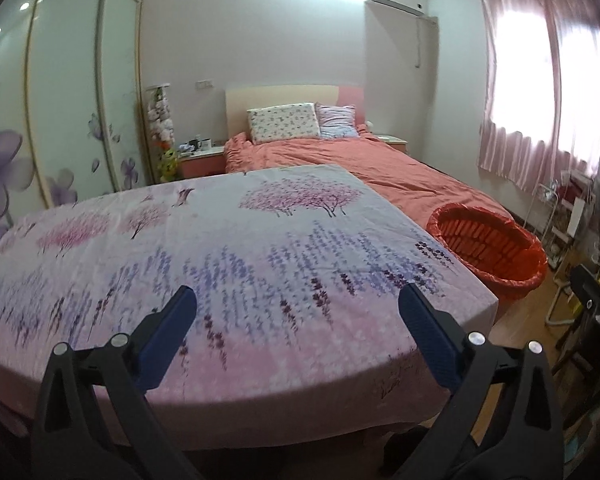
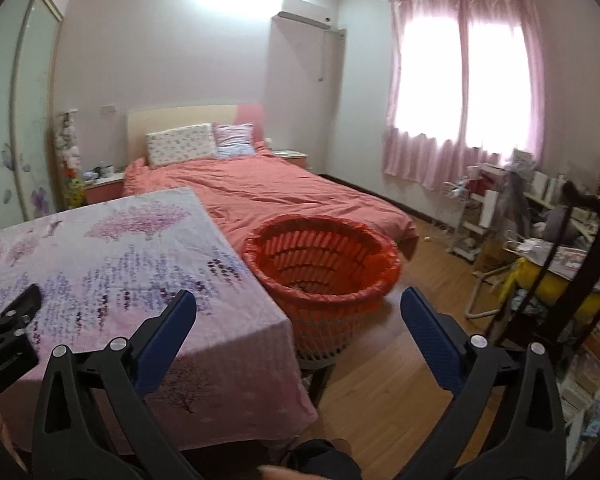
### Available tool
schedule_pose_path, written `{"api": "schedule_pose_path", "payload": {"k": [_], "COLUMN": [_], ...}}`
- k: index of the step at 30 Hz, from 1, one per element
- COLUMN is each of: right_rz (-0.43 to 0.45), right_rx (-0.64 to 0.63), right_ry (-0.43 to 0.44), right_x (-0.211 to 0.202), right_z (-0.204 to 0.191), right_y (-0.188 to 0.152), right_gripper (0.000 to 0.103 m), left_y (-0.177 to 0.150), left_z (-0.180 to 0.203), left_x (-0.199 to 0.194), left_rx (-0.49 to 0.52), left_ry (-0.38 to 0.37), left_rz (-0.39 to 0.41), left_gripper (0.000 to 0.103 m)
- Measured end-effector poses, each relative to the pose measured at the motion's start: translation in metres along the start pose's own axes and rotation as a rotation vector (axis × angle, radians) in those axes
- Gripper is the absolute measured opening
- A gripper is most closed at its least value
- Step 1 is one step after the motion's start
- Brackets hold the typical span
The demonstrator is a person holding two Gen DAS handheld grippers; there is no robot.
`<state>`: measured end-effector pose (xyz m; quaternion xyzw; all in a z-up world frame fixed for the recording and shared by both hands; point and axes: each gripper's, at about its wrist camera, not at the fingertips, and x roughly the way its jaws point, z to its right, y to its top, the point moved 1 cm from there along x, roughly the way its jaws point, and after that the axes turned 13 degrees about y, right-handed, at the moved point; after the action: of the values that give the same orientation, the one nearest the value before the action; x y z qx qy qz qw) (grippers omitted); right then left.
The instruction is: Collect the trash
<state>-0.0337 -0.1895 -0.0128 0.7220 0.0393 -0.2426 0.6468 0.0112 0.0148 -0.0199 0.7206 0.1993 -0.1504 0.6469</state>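
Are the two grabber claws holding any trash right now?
No. The left gripper and the right gripper are both wide open with nothing between their fingers.

bedroom: bed (image 2: 268, 188), pink curtains (image 2: 460, 88)

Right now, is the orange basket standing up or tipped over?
Standing up. The orange basket sits upright beside the table, open top facing upward.

No text, label, brand, number or sign can be read in either view. The black left gripper (image 2: 8, 344), seen at the left edge of the right wrist view, carries a small line of pale lettering on its body, but it is too small and blurred to make out.
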Motion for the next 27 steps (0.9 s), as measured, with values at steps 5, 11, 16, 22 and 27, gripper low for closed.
{"api": "schedule_pose_path", "payload": {"k": [5, 11, 16, 22, 27], "right_rz": [-0.031, -0.048, -0.066, -0.07, -0.084], "right_rx": [0.026, 0.025, 0.039, 0.043, 0.052], "right_ry": [-0.044, -0.049, -0.042, -0.033, -0.011], "right_x": [-0.004, -0.007, -0.009, -0.011, -0.011], "right_z": [-0.002, -0.004, -0.001, -0.001, -0.001], "right_y": [-0.007, -0.013, -0.014, -0.013, -0.013], "right_gripper": [0.101, 0.101, 0.101, 0.101, 0.101], "left_y": [-0.008, -0.018, -0.022, -0.021, -0.02], "left_z": [-0.004, -0.003, -0.003, -0.004, -0.005], "left_x": [-0.008, -0.014, -0.017, -0.023, -0.027], "left_rx": [-0.03, -0.035, -0.046, -0.06, -0.058], "left_ry": [0.011, 0.018, 0.023, 0.042, 0.058], "left_rz": [-0.014, -0.027, -0.032, -0.022, -0.012], "left_gripper": [0.099, 0.099, 0.099, 0.099, 0.099]}}
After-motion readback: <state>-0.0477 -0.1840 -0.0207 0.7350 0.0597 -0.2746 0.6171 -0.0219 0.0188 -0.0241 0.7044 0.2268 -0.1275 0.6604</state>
